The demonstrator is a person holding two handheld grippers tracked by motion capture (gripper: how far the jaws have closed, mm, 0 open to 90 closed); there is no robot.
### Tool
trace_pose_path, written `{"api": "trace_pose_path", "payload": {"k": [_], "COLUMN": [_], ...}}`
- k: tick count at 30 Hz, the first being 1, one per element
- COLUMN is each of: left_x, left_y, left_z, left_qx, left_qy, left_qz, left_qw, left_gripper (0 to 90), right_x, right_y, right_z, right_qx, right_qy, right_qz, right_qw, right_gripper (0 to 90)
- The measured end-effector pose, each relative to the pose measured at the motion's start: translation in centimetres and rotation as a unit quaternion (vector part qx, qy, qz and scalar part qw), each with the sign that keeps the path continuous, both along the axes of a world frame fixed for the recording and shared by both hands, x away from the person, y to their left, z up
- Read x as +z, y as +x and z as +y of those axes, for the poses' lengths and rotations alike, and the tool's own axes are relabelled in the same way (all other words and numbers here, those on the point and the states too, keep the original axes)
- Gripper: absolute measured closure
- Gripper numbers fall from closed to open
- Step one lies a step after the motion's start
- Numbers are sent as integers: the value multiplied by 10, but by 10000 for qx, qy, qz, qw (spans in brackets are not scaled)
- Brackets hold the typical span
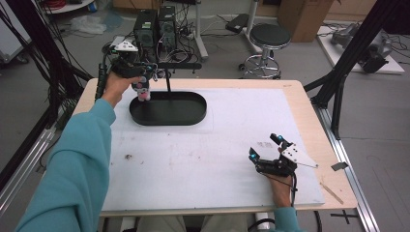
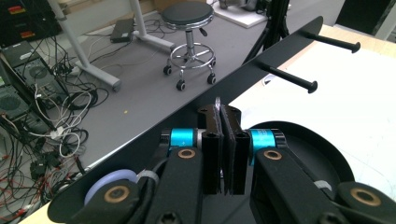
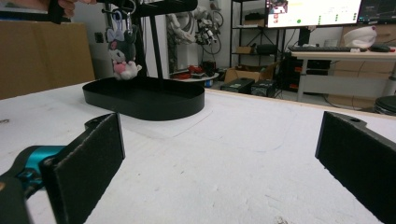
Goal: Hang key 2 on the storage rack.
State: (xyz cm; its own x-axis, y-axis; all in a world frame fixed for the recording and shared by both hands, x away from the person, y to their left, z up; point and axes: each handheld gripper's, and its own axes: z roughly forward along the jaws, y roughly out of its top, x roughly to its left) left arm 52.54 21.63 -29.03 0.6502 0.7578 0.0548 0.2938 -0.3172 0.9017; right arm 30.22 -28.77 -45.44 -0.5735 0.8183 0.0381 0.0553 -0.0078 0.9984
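A black oval tray (image 1: 196,117) stands at the table's far left, with a post (image 1: 168,81) that carries a black bar (image 1: 180,65) with pegs (image 2: 288,77). My left gripper (image 1: 141,77) is up by the bar's left end, above the tray's left rim. Its jaws are shut on a thin clear loop (image 2: 217,102). From that loop a small pink, white and black plush keychain (image 1: 143,92) hangs over the tray (image 3: 144,100). The right gripper view shows the plush keychain (image 3: 122,60) dangling free of the tray. My right gripper (image 1: 263,146) rests on the white mat at the near right, open and holding nothing.
A white mat (image 1: 217,145) covers most of the wooden table (image 1: 309,116). A dark speck (image 1: 128,156) lies on the mat at the near left. Beyond the far edge stand a stool (image 1: 269,38), computer towers (image 1: 154,26) and loose cables.
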Motion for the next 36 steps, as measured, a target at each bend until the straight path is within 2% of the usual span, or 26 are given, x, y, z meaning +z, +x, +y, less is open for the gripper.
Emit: {"api": "trace_pose_path", "payload": {"k": [2,6,8,10,11,12,13,15,17,20,23,25,27,28,29,34,36], "left_x": [1,2,3,5,7,9,10,13,14,13,12,8,1,-4,-8,-31,-41], "left_y": [0,-1,-2,-3,-5,-6,-7,-12,-22,-38,-61,-79,-93,-103,-111,-148,-162], "left_z": [1,1,0,1,0,0,0,2,4,8,14,18,23,26,29,41,41], "left_qx": [-7,32,84,76,194,227,123,19,-91,-222,-303,-420,-614,-689,-719,-830,-852], "left_qy": [-78,-67,-58,-193,-231,-290,-426,-558,-641,-558,-700,-690,-847,-823,-767,-926,-898], "left_qz": [-3,-59,-232,-412,-477,-470,-433,-432,-594,-669,-867,-1005,-1015,-999,-1048,-1178,-1271], "left_qw": [10000,10000,9997,9989,9984,9982,9981,9975,9961,9960,9933,9917,9893,9892,9889,9852,9841], "left_gripper": [826,691,573,429,354,217,93,17,17,17,17,17,17,17,17,17,17], "right_x": [0,0,0,0,0,-1,-1,-1,-1,-1,-1,-1,-1,-1,-1,-1,-1], "right_y": [0,0,0,0,0,0,1,1,1,1,1,2,1,1,1,1,1], "right_z": [0,0,0,0,0,0,0,-1,-1,0,0,-1,0,0,0,0,0], "right_qx": [-3,12,8,20,23,25,7,-6,4,6,11,-5,10,12,13,-4,-3], "right_qy": [-14,-6,-30,-16,-20,-15,-6,-5,1,-32,-33,-17,-22,-28,-28,-50,-53], "right_qz": [-2,16,8,46,44,41,55,58,55,59,60,58,78,69,70,62,62], "right_qw": [10000,10000,10000,10000,10000,10000,10000,10000,10000,10000,10000,10000,10000,10000,10000,10000,10000], "right_gripper": [6,6,6,6,5,6,6,5,5,6,5,5,6,5,6,5,5]}}
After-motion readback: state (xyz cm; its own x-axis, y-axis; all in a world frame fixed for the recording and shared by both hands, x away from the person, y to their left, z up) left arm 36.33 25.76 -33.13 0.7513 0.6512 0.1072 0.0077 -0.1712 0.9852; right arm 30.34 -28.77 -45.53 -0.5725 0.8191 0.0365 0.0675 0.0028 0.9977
